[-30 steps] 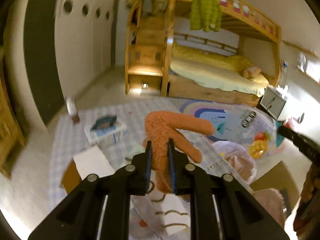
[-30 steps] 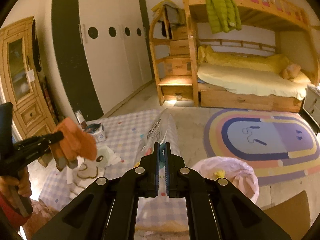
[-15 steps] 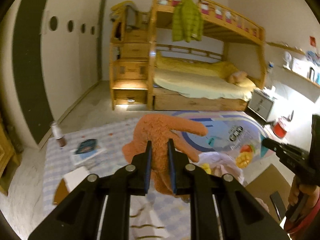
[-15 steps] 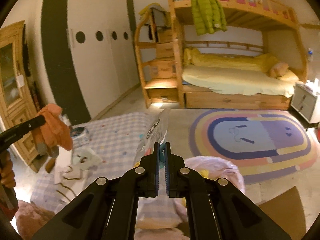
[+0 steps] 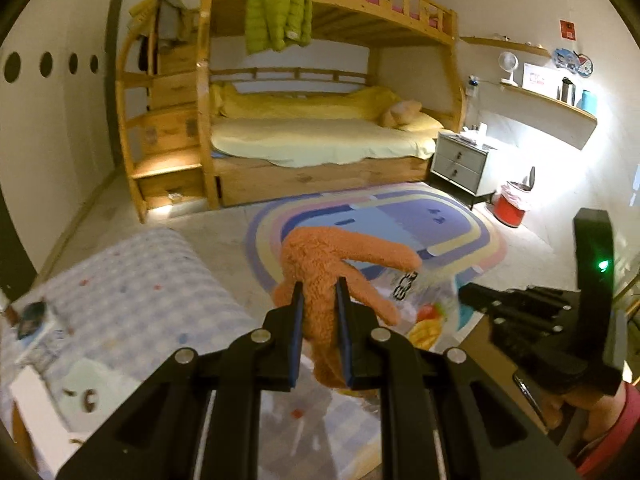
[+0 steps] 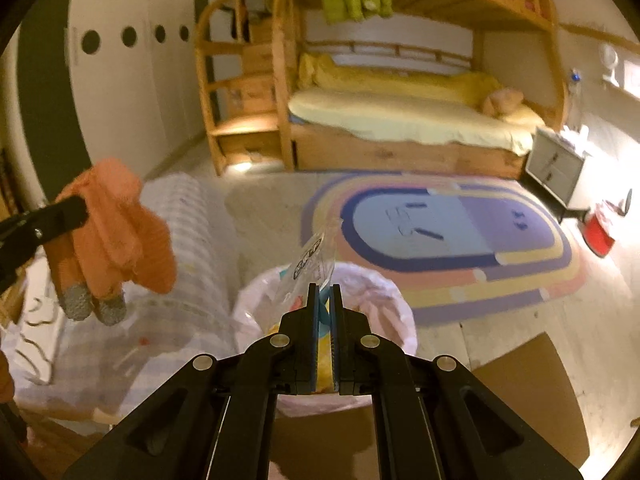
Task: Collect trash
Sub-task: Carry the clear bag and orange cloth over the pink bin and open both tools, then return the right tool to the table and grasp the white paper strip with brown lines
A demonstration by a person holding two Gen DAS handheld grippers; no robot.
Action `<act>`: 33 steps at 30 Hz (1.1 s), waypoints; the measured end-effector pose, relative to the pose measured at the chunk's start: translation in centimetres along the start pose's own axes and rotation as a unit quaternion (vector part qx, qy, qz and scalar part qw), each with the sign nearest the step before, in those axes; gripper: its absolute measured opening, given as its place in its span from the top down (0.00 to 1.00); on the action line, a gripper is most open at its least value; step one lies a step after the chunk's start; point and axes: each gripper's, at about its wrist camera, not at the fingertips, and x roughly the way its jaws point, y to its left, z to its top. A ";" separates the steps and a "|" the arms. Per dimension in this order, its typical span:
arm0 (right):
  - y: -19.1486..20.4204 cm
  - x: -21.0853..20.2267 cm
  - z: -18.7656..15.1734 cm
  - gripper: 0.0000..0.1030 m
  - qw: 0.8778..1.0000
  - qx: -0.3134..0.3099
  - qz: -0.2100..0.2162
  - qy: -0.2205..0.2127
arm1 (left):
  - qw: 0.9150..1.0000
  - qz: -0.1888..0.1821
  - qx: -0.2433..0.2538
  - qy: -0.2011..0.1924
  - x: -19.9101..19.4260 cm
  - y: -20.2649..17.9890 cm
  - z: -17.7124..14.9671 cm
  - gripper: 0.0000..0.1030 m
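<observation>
You've got 2 grippers up, 1 item each. Your left gripper [image 5: 319, 300] has its 2 blue-padded fingers [image 5: 297, 322] clamped on 1 fuzzy orange knit glove [image 5: 340, 268], pinched at mid-body, glove fingers splayed fwd and to the right. From the right wrist cam the same orange glove [image 6: 116, 236] hangs off the black jaw at the left edge, 2 grey fingertips pointing down.

Your right gripper [image 6: 325, 294] is pinched tight on 1 clear plastic snack wrapper w/ fruit print [image 6: 310, 270], wrapper sticking up and fwd past the fingertips. It sits directly above 1 round bin lined w/ a pale pink plastic bag [image 6: 384, 300], just over the rim opening. In the left cam the wrapper [image 5: 424, 314] shows low right of the glove, beside the other gripper body.

Pose: both tools held roughly level, pointing toward 1 wooden bunk bed [image 5: 320, 132], left one to the left of the bin, above 1 checked lilac blanket [image 5: 132, 292]. Right hand [image 5: 600, 420] is wrapped round its handle at the frame's lower right.

Also: 1 oval rainbow rug [image 6: 452, 236], 1 small red trash can [image 5: 510, 210] by the nightstand, 1 brown cardboard sheet [image 6: 516, 396] near the bin.
</observation>
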 end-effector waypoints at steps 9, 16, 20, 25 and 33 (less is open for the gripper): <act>-2.1 3.9 -0.1 0.63 0.999 0.034 0.006 0.026 | 0.999 -0.015 0.002 0.034 4.6 -0.7 -0.5 0.87; -4.3 2.6 0.7 0.63 0.998 0.055 0.000 0.008 | 0.999 -0.032 -0.006 0.044 7.4 -1.9 -0.2 0.86; -5.3 1.1 1.4 0.63 0.998 0.055 -0.005 -0.003 | 0.999 -0.023 -0.008 0.044 8.9 -2.9 0.5 0.52; -5.6 -0.5 1.3 0.62 0.998 0.064 0.002 -0.018 | 0.999 0.008 -0.038 0.035 7.9 -2.0 1.0 0.43; -2.0 -2.9 1.5 0.62 0.997 0.046 0.054 -0.027 | 0.996 0.069 -0.044 0.021 1.4 0.6 -0.2 0.38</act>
